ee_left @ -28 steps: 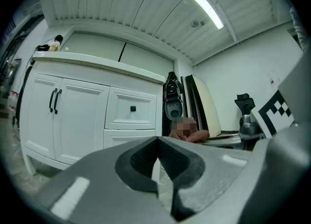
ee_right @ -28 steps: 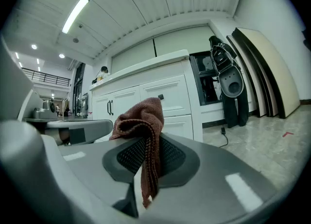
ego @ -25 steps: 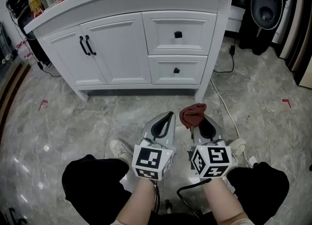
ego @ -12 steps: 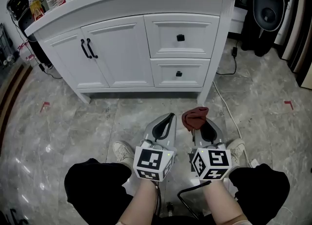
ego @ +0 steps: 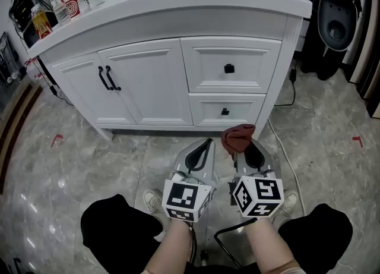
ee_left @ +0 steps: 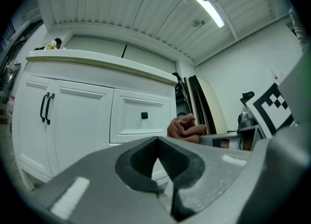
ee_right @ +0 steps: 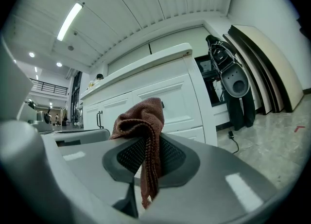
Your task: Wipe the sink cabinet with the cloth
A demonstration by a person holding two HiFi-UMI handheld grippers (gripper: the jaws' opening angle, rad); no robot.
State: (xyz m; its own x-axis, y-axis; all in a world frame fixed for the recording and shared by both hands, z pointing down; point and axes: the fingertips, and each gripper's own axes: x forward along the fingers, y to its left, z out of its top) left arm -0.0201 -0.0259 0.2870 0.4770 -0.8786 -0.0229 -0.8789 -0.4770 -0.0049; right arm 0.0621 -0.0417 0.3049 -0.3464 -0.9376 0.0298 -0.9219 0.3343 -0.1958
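Lower centre of the head view: the right gripper pinches a reddish-brown cloth; the left gripper is pressed together, empty. The white sink cabinet fills the upper frame, apart from the cloth — wiping seemingly not yet begun.

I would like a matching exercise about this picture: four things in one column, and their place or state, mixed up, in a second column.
Things
1. red-brown cloth
2. left gripper
3. black door handles
4. white cable

Place or state
a. lying on the floor, right of the cabinet
b. clamped in the right gripper
c. on the sink cabinet, left half
d. shut, with nothing between the jaws

Pairs: 1-b, 2-d, 3-c, 4-a
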